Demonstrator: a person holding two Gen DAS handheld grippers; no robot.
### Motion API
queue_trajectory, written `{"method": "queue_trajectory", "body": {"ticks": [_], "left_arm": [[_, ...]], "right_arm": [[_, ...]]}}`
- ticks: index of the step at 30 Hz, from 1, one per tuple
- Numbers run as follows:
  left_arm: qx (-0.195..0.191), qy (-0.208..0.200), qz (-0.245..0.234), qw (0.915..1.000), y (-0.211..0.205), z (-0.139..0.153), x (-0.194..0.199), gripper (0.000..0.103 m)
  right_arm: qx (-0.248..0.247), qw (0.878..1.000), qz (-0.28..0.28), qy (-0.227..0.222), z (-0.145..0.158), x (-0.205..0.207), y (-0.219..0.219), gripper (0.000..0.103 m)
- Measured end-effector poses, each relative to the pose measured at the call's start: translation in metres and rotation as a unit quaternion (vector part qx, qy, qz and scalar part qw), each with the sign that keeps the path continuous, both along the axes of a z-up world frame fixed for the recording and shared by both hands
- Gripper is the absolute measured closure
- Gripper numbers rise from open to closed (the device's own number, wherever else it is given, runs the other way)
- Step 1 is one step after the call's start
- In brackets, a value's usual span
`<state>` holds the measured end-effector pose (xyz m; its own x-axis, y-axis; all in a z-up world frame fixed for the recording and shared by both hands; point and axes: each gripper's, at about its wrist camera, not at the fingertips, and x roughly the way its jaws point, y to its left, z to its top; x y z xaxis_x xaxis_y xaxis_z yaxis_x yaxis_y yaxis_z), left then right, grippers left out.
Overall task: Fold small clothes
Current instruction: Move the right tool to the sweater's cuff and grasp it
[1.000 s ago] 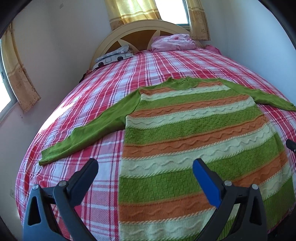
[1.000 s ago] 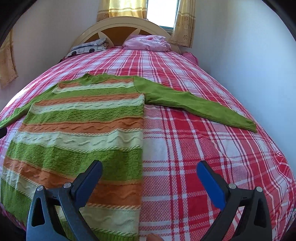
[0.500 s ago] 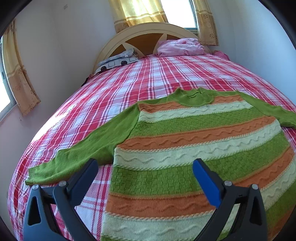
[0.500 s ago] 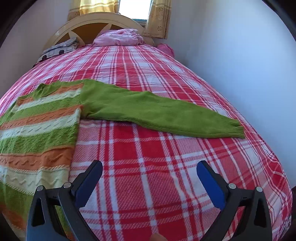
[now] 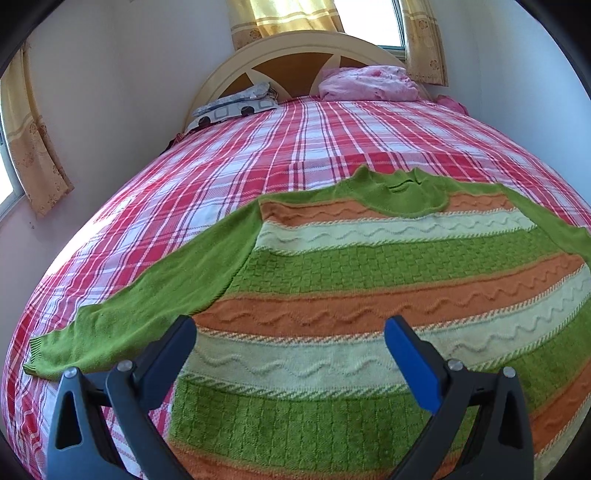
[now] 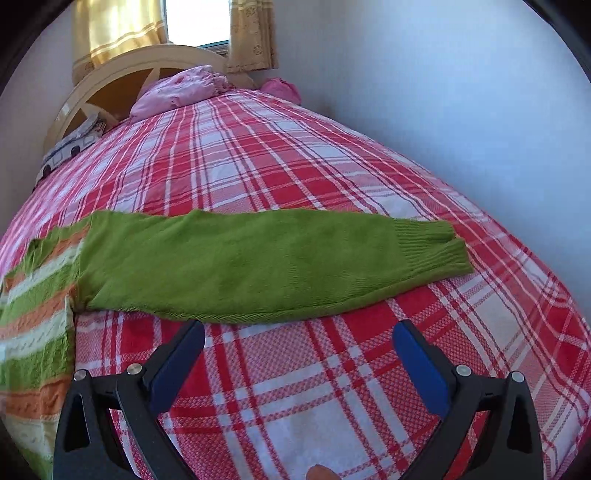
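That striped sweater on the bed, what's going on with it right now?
A person is about to fold it. The sweater lies flat on the plaid bedspread, both sleeves spread out. The left tool hovers open over the body near the left sleeve; the right tool is open just short of the right sleeve. Nothing is gripped or folded yet.

A red-and-white plaid bedspread (image 5: 258, 177) covers the bed, which ends at an arched cream headboard (image 5: 295, 48) with brown panels. A pink bundle (image 5: 369, 83) and a patterned grey-and-white pillow (image 5: 232, 105) lie against the headboard, with a smaller pink item (image 6: 280, 88) by the wall. Yellow curtains (image 5: 284, 16) hang at the window (image 6: 195, 22) above, and another curtain (image 5: 37, 147) hangs on the side wall.
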<state>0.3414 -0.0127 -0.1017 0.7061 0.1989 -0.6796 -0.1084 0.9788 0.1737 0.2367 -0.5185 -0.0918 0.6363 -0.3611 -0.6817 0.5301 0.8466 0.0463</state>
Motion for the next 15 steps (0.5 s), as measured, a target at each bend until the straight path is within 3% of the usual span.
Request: {"method": "queue_trajectory", "body": {"ticks": [5,15], "left_arm": [[-0.012,0.014,0.002,0.9998,0.003,-0.005,0.005,0.000],[-0.009,0.016,0.013,0.9998,0.002,-0.009,0.005,0.000]], "right_arm": [[0.082,0.995,-0.041,-0.033,-0.006,-0.012,-0.043,0.003],[0.164,0.978,-0.096,-0.088,-0.009,-0.003,-0.102,0.043]]}}
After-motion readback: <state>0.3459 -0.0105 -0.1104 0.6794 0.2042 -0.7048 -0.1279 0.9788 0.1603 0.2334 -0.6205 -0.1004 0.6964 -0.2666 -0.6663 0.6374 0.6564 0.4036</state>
